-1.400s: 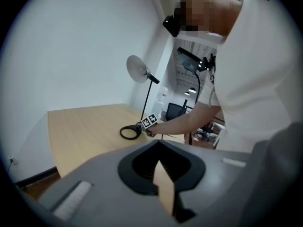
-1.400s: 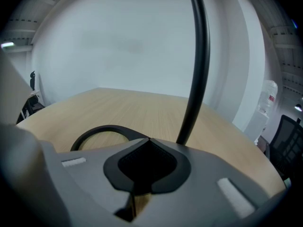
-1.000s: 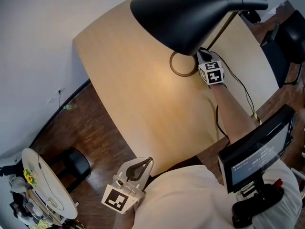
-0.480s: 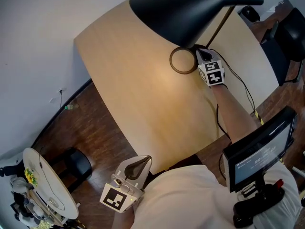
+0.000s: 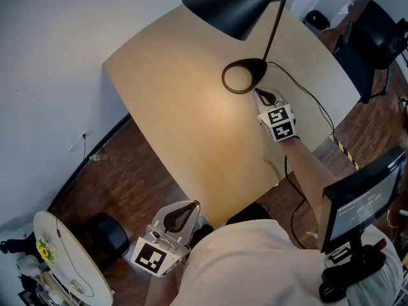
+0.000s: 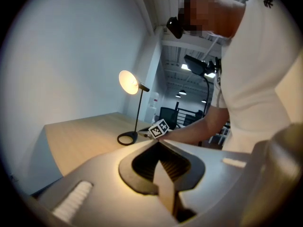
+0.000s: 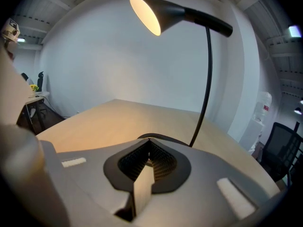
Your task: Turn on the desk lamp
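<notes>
The black desk lamp stands on the light wooden table (image 5: 172,101). Its cone shade (image 5: 245,8) hangs over the ring base (image 5: 242,76). The lamp is lit: the shade (image 7: 147,14) glows inside in the right gripper view, and warm light lies on the tabletop. My right gripper (image 5: 261,95) is shut and holds nothing, its tips just right of and nearer than the base, slightly apart from it. My left gripper (image 5: 190,205) is shut and holds nothing; it sits low off the table's near edge by the person's body. From there the lit lamp (image 6: 128,82) shows far off.
The lamp's black cable (image 5: 310,99) runs across the table's right part and over its edge. A screen on a stand (image 5: 358,203) is at the lower right and a black chair (image 5: 376,34) at the upper right. A round white table (image 5: 67,260) and a black stool (image 5: 105,233) stand on the floor at left.
The right gripper has drawn back from under the shade to a spot slightly clear of the ring base. The head camera has pulled away, so the lamp looks smaller. The left gripper barely moved.
</notes>
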A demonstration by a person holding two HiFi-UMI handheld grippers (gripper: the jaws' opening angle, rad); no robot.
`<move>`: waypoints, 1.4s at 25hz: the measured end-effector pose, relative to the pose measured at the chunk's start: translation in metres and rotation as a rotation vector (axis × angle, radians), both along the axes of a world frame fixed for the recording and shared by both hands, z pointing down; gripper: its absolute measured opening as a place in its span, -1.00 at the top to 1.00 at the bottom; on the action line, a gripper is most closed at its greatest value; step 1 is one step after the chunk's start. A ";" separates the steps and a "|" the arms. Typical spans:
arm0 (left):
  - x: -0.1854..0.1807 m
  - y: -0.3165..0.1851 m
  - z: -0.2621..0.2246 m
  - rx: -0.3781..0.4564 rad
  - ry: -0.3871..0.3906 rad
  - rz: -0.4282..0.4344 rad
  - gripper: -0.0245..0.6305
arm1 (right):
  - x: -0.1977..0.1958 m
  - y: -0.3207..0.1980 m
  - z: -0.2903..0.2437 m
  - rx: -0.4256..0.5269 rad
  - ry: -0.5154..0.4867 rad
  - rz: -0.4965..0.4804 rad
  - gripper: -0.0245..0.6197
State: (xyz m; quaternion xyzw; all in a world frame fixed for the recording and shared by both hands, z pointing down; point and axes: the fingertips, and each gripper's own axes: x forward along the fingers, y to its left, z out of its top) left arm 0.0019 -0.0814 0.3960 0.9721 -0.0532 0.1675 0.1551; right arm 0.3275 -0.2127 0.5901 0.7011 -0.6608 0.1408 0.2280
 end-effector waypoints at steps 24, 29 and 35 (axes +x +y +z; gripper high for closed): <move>-0.212 0.132 -0.014 0.037 0.146 0.369 0.87 | -0.365 0.334 -0.143 0.078 -0.071 0.088 0.88; -0.207 0.164 -0.003 0.049 0.152 0.426 0.87 | -0.377 0.370 -0.140 0.099 -0.093 0.117 0.85; -0.220 0.248 -0.027 0.086 0.172 0.458 0.87 | -0.416 0.463 -0.161 0.133 -0.104 0.117 0.81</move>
